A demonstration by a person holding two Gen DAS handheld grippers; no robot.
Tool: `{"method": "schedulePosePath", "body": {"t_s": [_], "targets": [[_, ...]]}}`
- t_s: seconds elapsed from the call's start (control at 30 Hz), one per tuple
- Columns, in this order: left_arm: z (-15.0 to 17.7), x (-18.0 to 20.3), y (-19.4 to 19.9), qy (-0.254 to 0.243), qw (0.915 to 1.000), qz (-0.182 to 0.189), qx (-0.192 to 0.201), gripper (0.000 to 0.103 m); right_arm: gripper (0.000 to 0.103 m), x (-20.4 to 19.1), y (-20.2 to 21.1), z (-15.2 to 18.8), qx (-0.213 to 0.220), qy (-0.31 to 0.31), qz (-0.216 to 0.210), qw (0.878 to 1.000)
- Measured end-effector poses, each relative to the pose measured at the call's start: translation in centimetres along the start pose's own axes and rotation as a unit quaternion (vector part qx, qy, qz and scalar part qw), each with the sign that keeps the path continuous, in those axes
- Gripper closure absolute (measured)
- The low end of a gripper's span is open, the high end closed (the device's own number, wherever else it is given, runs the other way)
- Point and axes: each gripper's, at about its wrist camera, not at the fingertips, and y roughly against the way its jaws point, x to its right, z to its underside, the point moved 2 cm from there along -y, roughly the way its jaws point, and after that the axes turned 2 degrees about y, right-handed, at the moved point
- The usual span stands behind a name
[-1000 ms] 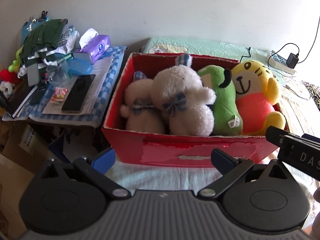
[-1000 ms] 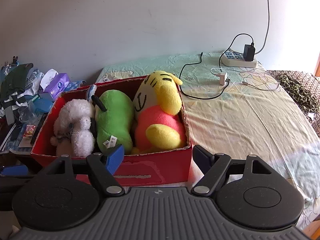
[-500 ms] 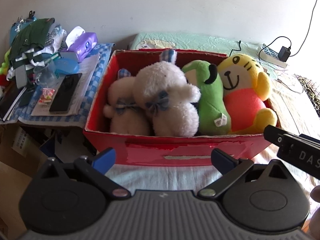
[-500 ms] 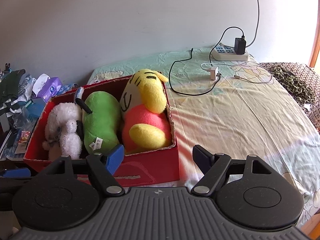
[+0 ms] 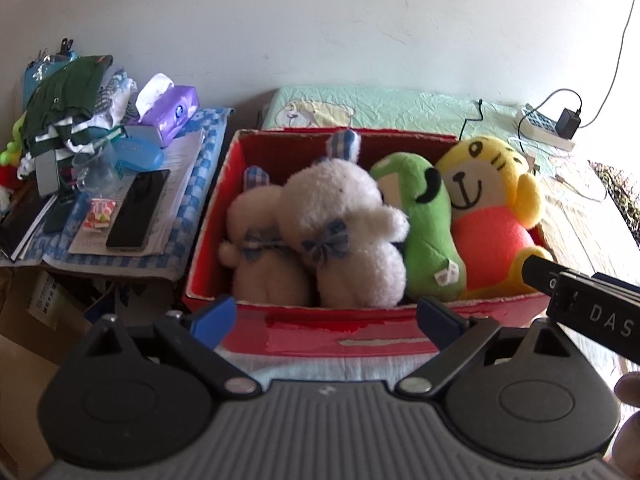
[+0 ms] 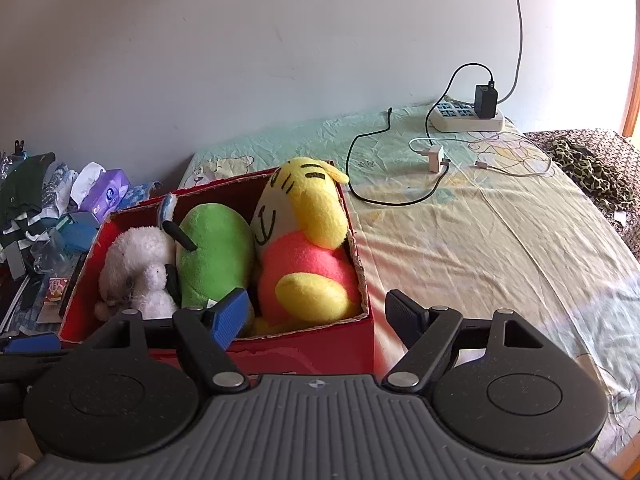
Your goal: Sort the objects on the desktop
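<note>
Red cardboard box (image 5: 320, 332) sits on the bed (image 6: 500, 240) packed with four plush toys, white ones (image 5: 348, 232) left, green (image 5: 430, 232) and yellow (image 5: 492, 216) right, while both left gripper (image 5: 324, 314) and right gripper (image 6: 316, 314) hover with jaws wide open, holding nothing

Fluffy cloth plush toys (image 5: 344, 236) fill a rough-edged cardboard box (image 5: 320, 332).

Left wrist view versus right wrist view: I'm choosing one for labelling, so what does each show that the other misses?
Only the left wrist view shows the black phone on the side table and the beige bunny. Only the right shows the white charger and leopard-print fabric. Both show the red box, green plush, yellow plush and power strip.
</note>
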Motion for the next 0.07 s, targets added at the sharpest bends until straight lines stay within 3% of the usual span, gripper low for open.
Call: {"method": "schedulePosePath", "body": {"t_s": [0.07], "targets": [[-0.14, -0.27, 0.13, 0.003, 1.0, -0.005, 0.006, 0.007, 0.025, -0.19, -0.04, -0.13, 0.003, 0.002, -0.002, 1.0]]}}
